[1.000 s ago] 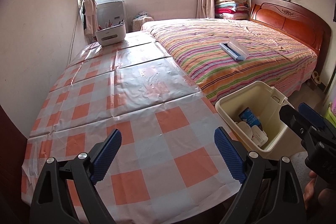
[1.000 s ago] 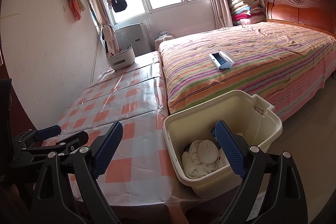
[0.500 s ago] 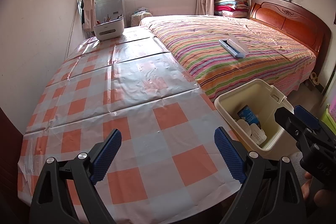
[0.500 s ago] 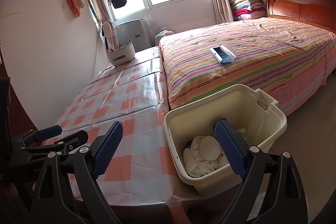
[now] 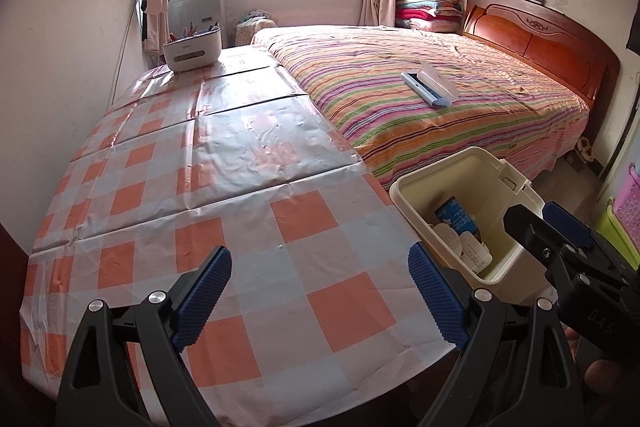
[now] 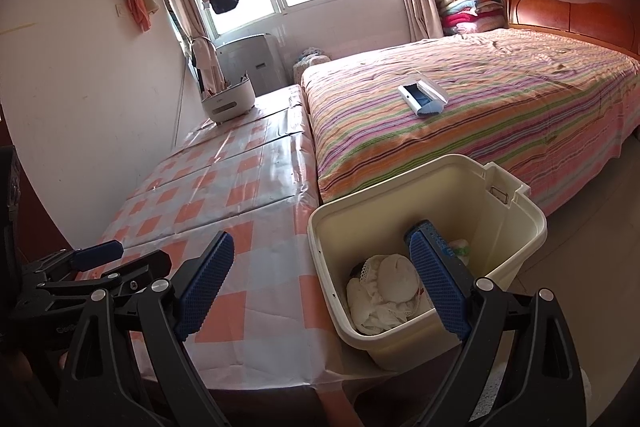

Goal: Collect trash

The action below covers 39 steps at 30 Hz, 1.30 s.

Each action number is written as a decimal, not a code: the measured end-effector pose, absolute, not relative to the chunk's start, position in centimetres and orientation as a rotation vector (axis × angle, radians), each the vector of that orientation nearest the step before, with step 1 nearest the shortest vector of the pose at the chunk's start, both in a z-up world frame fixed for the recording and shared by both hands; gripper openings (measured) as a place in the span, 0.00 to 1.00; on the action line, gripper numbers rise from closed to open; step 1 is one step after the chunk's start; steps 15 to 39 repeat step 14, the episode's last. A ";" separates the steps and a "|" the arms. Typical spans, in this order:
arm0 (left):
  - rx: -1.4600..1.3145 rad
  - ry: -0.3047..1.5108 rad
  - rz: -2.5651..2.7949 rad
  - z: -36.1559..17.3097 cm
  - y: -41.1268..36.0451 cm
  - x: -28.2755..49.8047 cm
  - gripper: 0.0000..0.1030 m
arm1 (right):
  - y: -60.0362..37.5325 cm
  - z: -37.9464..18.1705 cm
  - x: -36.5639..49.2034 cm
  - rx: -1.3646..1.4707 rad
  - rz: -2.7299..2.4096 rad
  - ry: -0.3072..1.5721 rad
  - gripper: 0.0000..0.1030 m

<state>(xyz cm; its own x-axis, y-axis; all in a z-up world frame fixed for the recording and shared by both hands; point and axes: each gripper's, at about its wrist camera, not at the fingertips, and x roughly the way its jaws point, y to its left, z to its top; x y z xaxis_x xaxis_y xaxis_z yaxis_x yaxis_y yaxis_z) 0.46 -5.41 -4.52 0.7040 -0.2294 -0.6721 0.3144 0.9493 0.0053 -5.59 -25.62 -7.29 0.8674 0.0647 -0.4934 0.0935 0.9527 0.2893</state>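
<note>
A cream plastic trash bin (image 5: 476,171) stands on the floor beside the table's right edge. It holds a blue carton (image 5: 454,215), white cups and crumpled white trash (image 6: 384,291). My left gripper (image 5: 318,295) is open and empty, low over the near end of the checkered tablecloth (image 5: 224,187). My right gripper (image 6: 320,283) is open and empty, with its right finger in front of the bin (image 6: 452,175) and its left finger over the table corner. The right gripper also shows in the left wrist view (image 5: 560,227), and the left gripper shows in the right wrist view (image 6: 100,259).
A white holder with pens (image 5: 192,49) stands at the table's far end. A striped bed (image 5: 440,87) runs along the right with a white and blue box (image 5: 430,89) on it. Wooden headboard (image 5: 540,39), stacked blankets and coloured baskets (image 5: 624,219) lie to the right.
Both grippers have pulled back and tilted a little, so the table and bin sit slightly farther off. Both stay open and empty.
</note>
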 end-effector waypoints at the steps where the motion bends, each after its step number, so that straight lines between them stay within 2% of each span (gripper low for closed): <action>1: 0.122 0.731 -0.302 -4.6 -5.4 0.5 0.85 | -25.7 -7.4 -5.6 0.314 -0.016 0.524 0.86; 39: 0.125 0.729 -0.309 -4.6 -5.9 0.4 0.85 | -26.3 -7.8 -5.5 0.341 -0.020 0.536 0.86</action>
